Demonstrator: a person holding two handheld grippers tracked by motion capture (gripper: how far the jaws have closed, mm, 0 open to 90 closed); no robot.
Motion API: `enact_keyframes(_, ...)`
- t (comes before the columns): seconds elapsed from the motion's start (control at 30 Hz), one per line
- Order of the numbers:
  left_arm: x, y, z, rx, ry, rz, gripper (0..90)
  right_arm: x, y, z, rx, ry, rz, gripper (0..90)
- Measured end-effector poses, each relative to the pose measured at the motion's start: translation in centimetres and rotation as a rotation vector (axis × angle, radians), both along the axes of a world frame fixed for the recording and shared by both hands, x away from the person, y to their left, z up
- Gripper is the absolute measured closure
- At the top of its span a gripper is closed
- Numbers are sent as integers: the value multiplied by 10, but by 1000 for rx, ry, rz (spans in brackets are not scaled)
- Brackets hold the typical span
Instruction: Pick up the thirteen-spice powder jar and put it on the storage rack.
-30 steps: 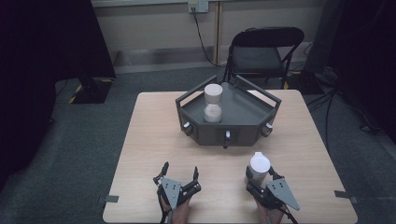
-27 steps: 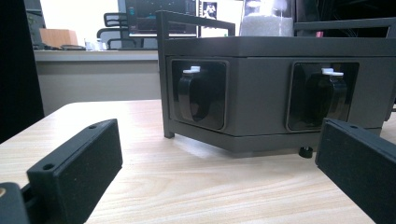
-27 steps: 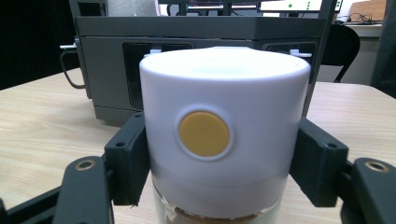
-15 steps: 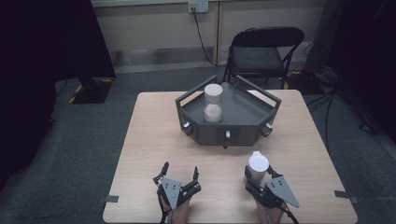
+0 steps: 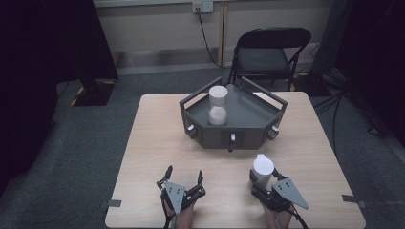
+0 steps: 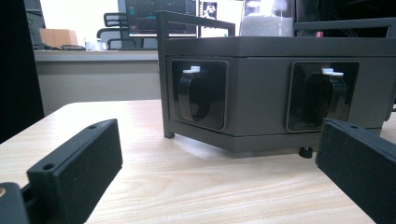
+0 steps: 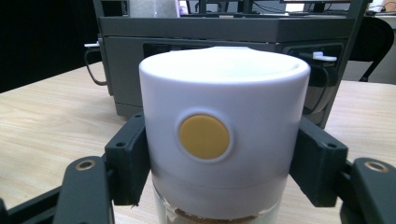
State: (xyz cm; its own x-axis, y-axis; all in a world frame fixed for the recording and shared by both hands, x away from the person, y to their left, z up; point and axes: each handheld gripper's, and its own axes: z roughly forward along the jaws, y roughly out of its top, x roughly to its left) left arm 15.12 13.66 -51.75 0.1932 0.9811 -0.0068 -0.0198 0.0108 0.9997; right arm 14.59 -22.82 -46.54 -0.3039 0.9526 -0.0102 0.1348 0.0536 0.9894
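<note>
A white-lidded jar [image 5: 263,168] [image 7: 223,130] stands near the table's front right; its lid has a round yellow button and the glass below shows brown contents. My right gripper [image 5: 261,183] [image 7: 223,163] is shut on this jar, a jaw pressed on each side. At the front left my left gripper [image 5: 183,177] [image 6: 205,163] rests open, nothing between its jaws. A dark grey hexagonal machine [image 5: 233,119] [image 6: 275,88] sits mid-table, with a white hourglass-shaped container [image 5: 218,105] on its top. Black knobs with white tips [image 6: 194,93] sit in its side recesses.
The light wooden table [image 5: 157,138] has bare surface between the grippers and the machine. A black folding chair [image 5: 267,55] stands behind the table. Cables run along the floor at the right. Tape marks sit near the front corners.
</note>
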Motion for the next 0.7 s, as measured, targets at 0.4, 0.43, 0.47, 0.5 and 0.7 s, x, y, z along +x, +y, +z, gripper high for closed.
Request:
enact_keyframes(0.4, 0, 0, 0, 0, 0, 0, 0, -2, -4, 8, -12, -13, 25, 305)
enact_keyframes(0.43, 0, 0, 0, 0, 0, 0, 0, -2, -4, 8, -12, -13, 29, 305)
enact_keyframes(0.47, 0, 0, 0, 0, 0, 0, 0, -1, -5, 9, -10, -13, 31, 305)
enact_keyframes(0.5, 0, 0, 0, 0, 0, 0, 0, -1, -6, 10, -11, -13, 34, 305)
enact_keyframes(0.7, 0, 0, 0, 0, 0, 0, 0, 2, -9, 16, -24, -12, 52, 306)
